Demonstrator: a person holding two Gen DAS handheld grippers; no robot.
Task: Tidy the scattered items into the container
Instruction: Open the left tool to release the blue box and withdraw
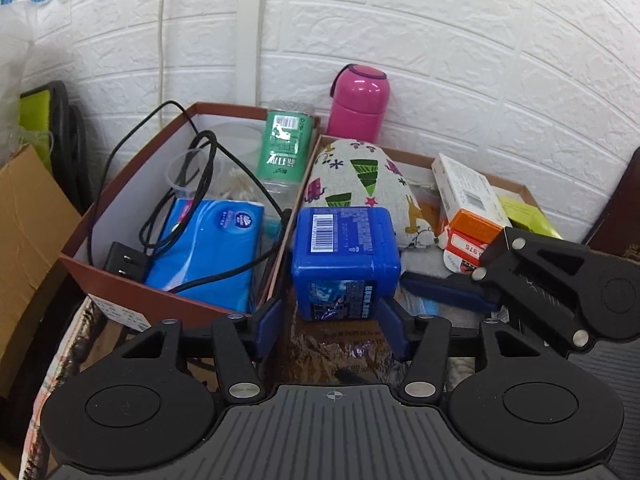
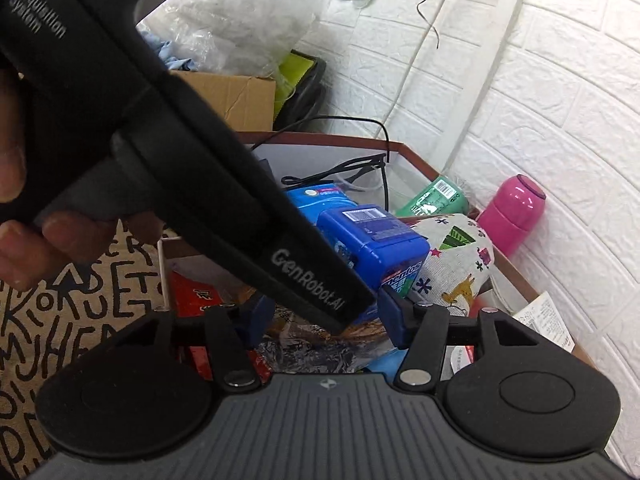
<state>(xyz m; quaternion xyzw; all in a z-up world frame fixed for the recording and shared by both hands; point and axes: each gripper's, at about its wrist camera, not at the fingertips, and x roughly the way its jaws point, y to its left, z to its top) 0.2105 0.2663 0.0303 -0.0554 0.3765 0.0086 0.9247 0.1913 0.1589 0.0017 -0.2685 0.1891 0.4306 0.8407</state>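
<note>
Step in hand: picking up the blue tin point(image 1: 345, 262), which stands at the near end of the tray point(image 1: 516, 189), just right of the box point(image 1: 132, 276). Left claw point(image 1: 329, 326) is open, fingers flanking the tin's base without pressing. Next: advance, close, lift over the box wall. Right claw point(image 2: 320, 322) is open and empty. Only the right view shows the hand point(image 2: 24, 216); only the left shows the box's contents.

A cluttered home corner: white brick-pattern wall point(image 1: 440, 60), cardboard box point(image 2: 236, 96), plastic bags point(image 2: 240, 12), a pink flask point(image 1: 360, 102) and tissues point(image 1: 212, 248).
</note>
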